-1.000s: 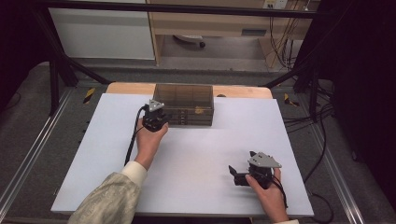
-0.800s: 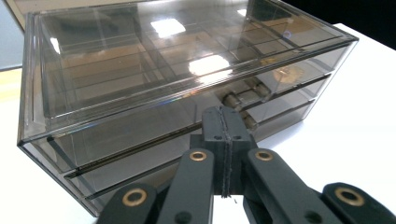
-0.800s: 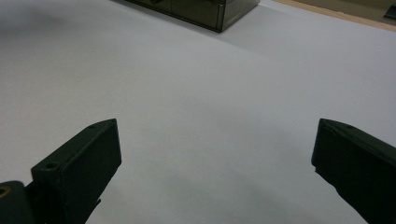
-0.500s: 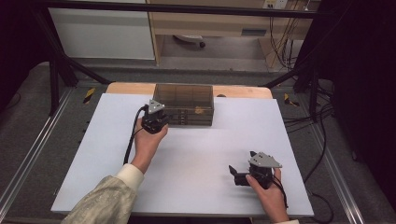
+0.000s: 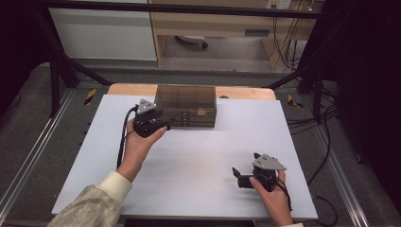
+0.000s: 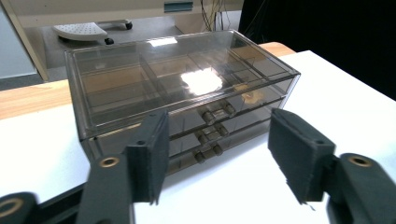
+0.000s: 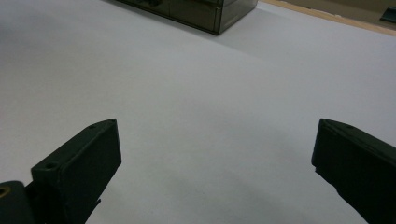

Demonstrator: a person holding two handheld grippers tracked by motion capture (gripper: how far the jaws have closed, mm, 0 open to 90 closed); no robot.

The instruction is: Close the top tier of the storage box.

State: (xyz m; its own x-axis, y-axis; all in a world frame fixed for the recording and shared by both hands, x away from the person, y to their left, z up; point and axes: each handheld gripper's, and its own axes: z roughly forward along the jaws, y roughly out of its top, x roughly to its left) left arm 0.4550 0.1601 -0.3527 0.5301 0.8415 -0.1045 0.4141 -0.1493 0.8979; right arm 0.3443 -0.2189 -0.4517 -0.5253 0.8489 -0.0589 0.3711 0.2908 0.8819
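The smoky transparent plastic box with three shallow drawers (image 5: 185, 106) stands at the far edge of the white surface (image 5: 198, 161), about in the middle of that edge, with its drawer fronts turned toward you. In the left gripper view you see small clear knobs (image 6: 212, 133) on each drawer front, one row above the other, and all three drawers sit pushed in.

Your left tongs (image 5: 158, 124) hang just in front of the left part of the box, close to the drawer fronts. Their jaws have just been opening, and now they stand apart with nothing between them; in the left gripper view the box shows in the gap, but the pads (image 6: 152, 154) do not touch it. Your left hand (image 5: 139, 146) holds them from below, with the black cable (image 5: 122, 142) running down along your wrist.

Your right tongs (image 5: 242, 176) rest low near the near right corner of the surface, well apart from the box, and they point to the left. Their jaws are released and wide, and between them lies only the bare white surface. Your right hand (image 5: 272, 196) grips the body from behind, and the grey three-cornered plate (image 5: 268, 162) sits on top.
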